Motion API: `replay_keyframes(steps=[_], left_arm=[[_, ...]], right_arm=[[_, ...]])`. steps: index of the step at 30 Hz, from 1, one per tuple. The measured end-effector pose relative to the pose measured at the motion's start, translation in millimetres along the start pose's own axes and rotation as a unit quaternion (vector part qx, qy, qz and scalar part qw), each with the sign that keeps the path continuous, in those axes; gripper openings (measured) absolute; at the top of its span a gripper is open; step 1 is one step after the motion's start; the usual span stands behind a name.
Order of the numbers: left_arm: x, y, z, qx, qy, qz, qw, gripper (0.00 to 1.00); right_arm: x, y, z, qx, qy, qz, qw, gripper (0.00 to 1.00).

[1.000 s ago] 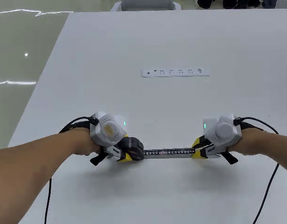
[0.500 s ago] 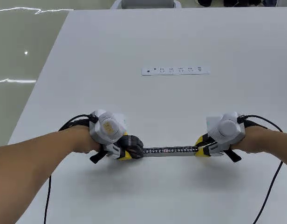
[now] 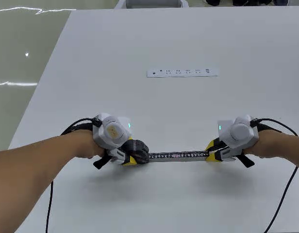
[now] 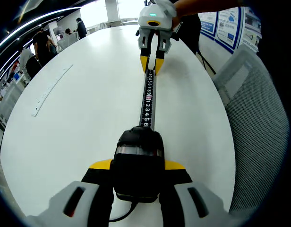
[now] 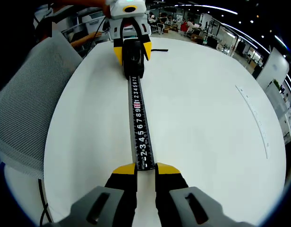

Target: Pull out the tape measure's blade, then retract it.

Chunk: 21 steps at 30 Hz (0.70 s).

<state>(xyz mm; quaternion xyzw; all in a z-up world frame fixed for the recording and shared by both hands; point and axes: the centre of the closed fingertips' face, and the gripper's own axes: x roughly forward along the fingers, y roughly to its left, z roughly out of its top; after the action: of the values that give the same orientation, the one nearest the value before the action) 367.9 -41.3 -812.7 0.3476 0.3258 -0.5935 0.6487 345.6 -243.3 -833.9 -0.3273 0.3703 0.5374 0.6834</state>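
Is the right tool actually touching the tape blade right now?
Touching. In the right gripper view, the right tool has both yellow jaw tips pinched against the blade end, no gap visible.

Matt white table [image 3: 188, 39]; black plastic tape case [image 4: 138, 163]; smooth, printed metal blade [image 5: 139, 127].

Head view looks steeply down; gripper views face each other, close along the shared blade [image 4: 148, 101].
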Motion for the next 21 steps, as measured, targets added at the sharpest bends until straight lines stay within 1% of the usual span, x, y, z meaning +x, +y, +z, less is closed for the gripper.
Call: replay_keyframes(steps=[5,21], left_arm=[[0.4,0.4,-0.1,0.000,0.000,0.000,1.0000,0.33],[-0.3,-0.5,0.2,-0.001,0.000,0.000,1.0000,0.33]], right_arm=[[-1.6,-0.5,-2.1,-0.002,0.004,0.001,1.0000,0.13],[-8.5,-1.6,-12.5,0.008,0.009,-0.003,0.9999,0.13]])
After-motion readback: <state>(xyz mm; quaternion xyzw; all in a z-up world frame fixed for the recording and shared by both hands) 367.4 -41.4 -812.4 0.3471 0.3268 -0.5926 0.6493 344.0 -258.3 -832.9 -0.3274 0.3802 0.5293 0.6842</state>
